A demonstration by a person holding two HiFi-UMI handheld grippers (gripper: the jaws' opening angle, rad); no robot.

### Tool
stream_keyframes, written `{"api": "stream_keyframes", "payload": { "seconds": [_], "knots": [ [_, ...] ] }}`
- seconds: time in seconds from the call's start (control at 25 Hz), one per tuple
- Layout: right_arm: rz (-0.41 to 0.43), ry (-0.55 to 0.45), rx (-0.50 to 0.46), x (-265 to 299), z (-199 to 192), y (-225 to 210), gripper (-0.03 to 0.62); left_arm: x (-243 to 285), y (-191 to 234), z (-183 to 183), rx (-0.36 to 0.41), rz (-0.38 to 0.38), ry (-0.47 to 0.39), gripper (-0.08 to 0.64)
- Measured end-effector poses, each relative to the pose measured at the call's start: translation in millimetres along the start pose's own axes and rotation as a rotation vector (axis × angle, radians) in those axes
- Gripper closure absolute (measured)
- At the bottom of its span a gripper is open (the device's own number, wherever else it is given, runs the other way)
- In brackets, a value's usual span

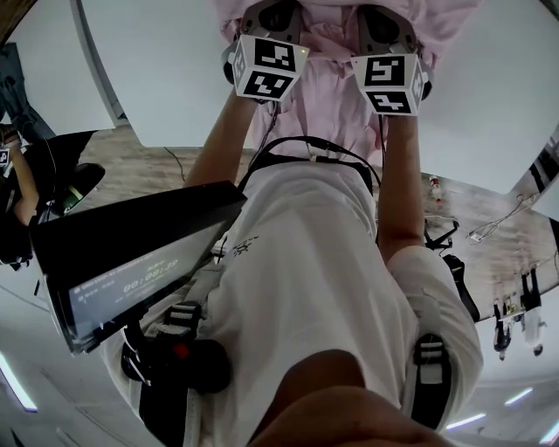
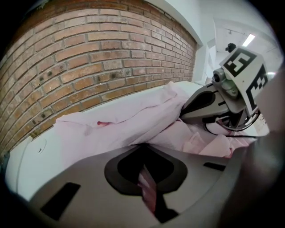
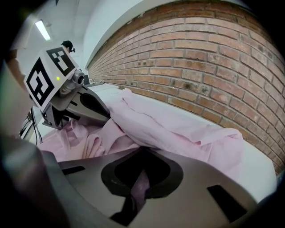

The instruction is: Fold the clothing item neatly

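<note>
Left tongs point(image 1: 276, 16) and right tongs point(image 1: 383, 19), head view: side by side at the top of the frame. Both forearms stretch forward, tips in the pink shirt point(image 1: 319, 105), which lies between them on the white worktop point(image 1: 162, 79).

Left gripper view: jaws closed on a pinch of pink cloth. The shirt is heaped near a brick wall point(image 2: 98, 58).

Right gripper view: jaws likewise clamped on a fold of shirt. The worktop runs along the wall.

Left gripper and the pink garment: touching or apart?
Touching. In the left gripper view, the left gripper has its jaws shut on a fold of the pink garment, with the fabric pinched between them.
</note>
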State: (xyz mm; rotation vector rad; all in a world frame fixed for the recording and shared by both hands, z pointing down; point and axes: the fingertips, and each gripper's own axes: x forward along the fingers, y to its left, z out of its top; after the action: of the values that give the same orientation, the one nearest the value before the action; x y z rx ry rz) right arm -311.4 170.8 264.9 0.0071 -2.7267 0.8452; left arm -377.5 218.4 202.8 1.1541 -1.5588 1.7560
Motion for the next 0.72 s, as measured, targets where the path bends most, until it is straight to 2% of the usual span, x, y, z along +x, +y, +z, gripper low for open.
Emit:
{"api": "stream_keyframes", "payload": {
  "seconds": [0.24, 0.4, 0.52, 0.64, 0.72],
  "knots": [
    [-0.01, -0.013, -0.015, -1.8, 3.3, -1.0, 0.588, -5.6, 1.2, 3.5, 0.052, 0.0, 0.0, 0.551],
    [0.025, -0.078, 0.041, -19.8, 9.2, 2.7, 0.588, -30.2, 0.2, 6.4, 0.078, -0.013, -0.023, 0.55],
    [0.055, -0.039, 0.04, -33.6, -10.0, 9.9, 0.588, -46.9, -8.5, -23.8, 0.097, -0.053, 0.053, 0.549],
    [0.062, 0.053, 0.032, -38.6, -48.5, 9.3, 0.588, -51.3, -14.2, -70.3, 0.119, -0.075, 0.154, 0.549],
    [0.058, 0.097, 0.041, -34.7, -72.3, 3.2, 0.588, -47.1, -12.6, -92.4, 0.125, -0.076, 0.19, 0.55]
  ]
}}
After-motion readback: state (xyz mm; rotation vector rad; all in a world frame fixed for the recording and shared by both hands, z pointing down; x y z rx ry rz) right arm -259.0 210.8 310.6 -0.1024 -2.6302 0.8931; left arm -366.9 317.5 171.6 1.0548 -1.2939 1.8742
